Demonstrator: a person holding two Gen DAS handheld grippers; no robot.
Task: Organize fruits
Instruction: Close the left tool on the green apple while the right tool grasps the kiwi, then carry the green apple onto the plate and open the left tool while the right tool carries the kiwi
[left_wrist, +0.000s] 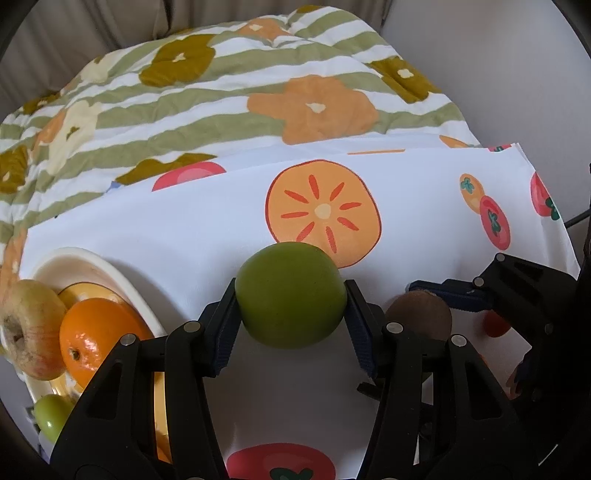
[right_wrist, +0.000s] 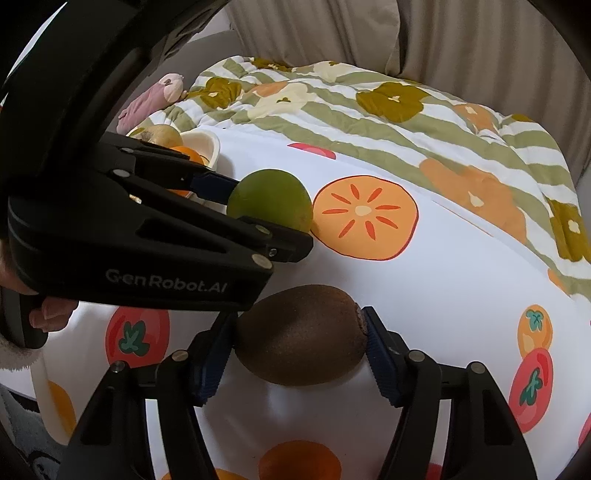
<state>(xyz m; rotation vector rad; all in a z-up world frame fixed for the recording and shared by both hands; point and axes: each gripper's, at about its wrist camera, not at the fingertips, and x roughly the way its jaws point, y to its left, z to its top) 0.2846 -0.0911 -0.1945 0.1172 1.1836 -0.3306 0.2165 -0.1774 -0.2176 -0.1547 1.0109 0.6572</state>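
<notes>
My left gripper (left_wrist: 291, 295) is shut on a green round fruit (left_wrist: 291, 293), held over the white fruit-print cloth (left_wrist: 166, 221); both show in the right wrist view, the gripper (right_wrist: 266, 206) and the fruit (right_wrist: 271, 199). My right gripper (right_wrist: 301, 336) is shut on a brown kiwi (right_wrist: 301, 336), just right of the left gripper; the kiwi also shows in the left wrist view (left_wrist: 419, 314). A cream bowl (left_wrist: 107, 269) at the left holds an orange (left_wrist: 92, 339), an apple (left_wrist: 29, 332) and a small green fruit (left_wrist: 51, 415).
A quilt (left_wrist: 221, 92) with green stripes and flowers lies behind the cloth. A pink soft toy (right_wrist: 147, 99) lies at the far left of the quilt. Curtains hang behind. The cloth's right edge (left_wrist: 532, 177) drops off.
</notes>
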